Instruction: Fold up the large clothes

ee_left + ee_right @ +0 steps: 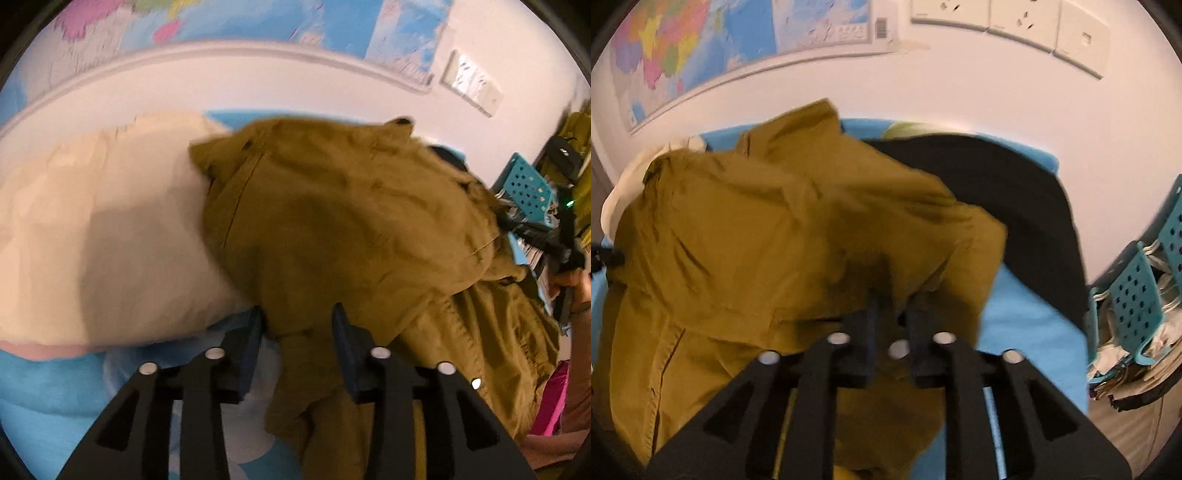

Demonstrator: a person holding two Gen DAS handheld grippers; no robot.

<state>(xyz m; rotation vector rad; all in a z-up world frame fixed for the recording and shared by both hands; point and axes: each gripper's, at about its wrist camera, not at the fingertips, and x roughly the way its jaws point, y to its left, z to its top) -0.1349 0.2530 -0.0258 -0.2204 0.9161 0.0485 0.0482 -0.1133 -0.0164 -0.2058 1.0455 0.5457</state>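
left fingers [299, 325] parted around crumpled olive jacket [351, 221] | right fingers [892, 314] narrow, cloth between | cream pillow [92, 229] beside

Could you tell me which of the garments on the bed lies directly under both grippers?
The olive-brown jacket; the cream garment lies off to one side and the black garment behind it.
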